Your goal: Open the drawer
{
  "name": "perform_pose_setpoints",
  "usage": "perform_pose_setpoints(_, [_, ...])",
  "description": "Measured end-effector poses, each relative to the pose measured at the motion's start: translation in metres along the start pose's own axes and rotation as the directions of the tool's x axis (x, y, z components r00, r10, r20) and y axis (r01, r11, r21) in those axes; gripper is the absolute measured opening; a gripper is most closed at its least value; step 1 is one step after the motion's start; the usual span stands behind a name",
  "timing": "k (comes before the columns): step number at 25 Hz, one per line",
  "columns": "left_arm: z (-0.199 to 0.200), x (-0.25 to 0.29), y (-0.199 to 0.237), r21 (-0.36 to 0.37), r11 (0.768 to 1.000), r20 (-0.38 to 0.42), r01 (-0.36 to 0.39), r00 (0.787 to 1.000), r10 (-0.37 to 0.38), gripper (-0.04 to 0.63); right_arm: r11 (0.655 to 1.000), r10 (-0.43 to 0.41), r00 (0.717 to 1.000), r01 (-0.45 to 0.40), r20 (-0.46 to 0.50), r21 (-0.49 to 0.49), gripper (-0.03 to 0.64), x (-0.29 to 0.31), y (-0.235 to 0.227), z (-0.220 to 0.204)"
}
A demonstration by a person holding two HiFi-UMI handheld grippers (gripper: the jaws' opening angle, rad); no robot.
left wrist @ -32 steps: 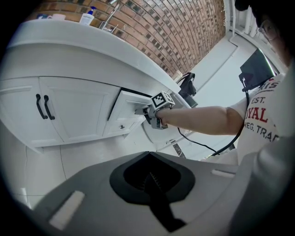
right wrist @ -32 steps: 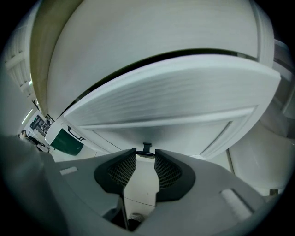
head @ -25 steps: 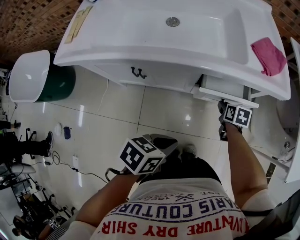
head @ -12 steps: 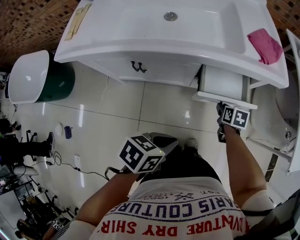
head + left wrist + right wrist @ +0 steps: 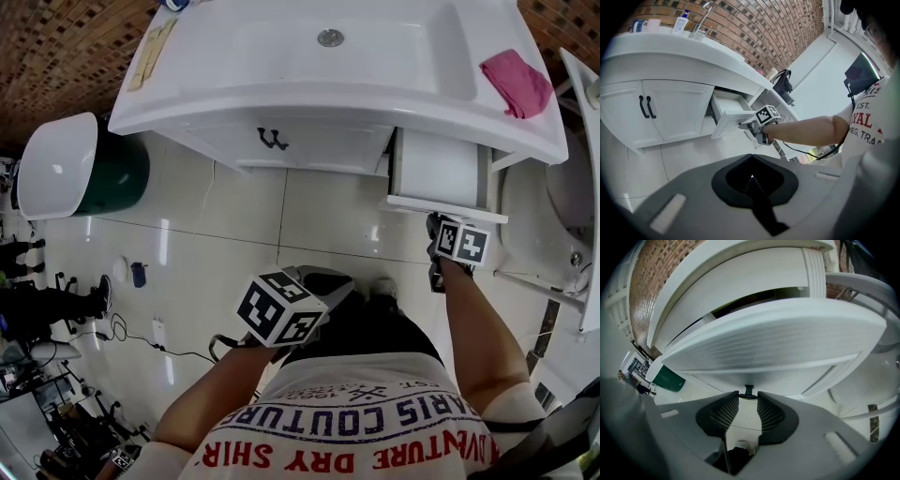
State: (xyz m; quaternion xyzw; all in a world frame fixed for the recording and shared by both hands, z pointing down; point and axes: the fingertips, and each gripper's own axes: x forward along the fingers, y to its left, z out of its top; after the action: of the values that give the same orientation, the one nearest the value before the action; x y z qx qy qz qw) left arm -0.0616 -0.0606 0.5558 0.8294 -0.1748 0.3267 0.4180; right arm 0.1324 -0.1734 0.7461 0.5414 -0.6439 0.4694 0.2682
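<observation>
**Inspector:** Colours at the right gripper (image 5: 746, 398)?

**Assistant:** White rectangular drawer front (image 5: 778, 343) ahead; small black drawer handle (image 5: 748, 391) at its tips. Its marker cube (image 5: 461, 242) shows black-and-white squares.

**Inspector:** Further out?

**Assistant:** Pink crumpled cloth (image 5: 514, 82) beyond it. Brown mosaic brick wall (image 5: 56, 47) behind. Dark green round bin (image 5: 117, 173) left of the left gripper (image 5: 751, 179).

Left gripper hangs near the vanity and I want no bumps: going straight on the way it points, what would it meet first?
Most likely the white floor before the vanity; the left gripper tilts downward. Depth is unclear: the drawer front lies beyond.
</observation>
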Motion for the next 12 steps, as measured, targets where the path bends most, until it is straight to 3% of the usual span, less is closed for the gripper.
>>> perform_pose_setpoints(12, [0.007,0.002,-0.007,0.013,1.0,0.001,-0.001,1.0,0.001,-0.015,1.0,0.001,1.0,-0.001,-0.011,-0.009,0.129,-0.008,0.003,-0.011])
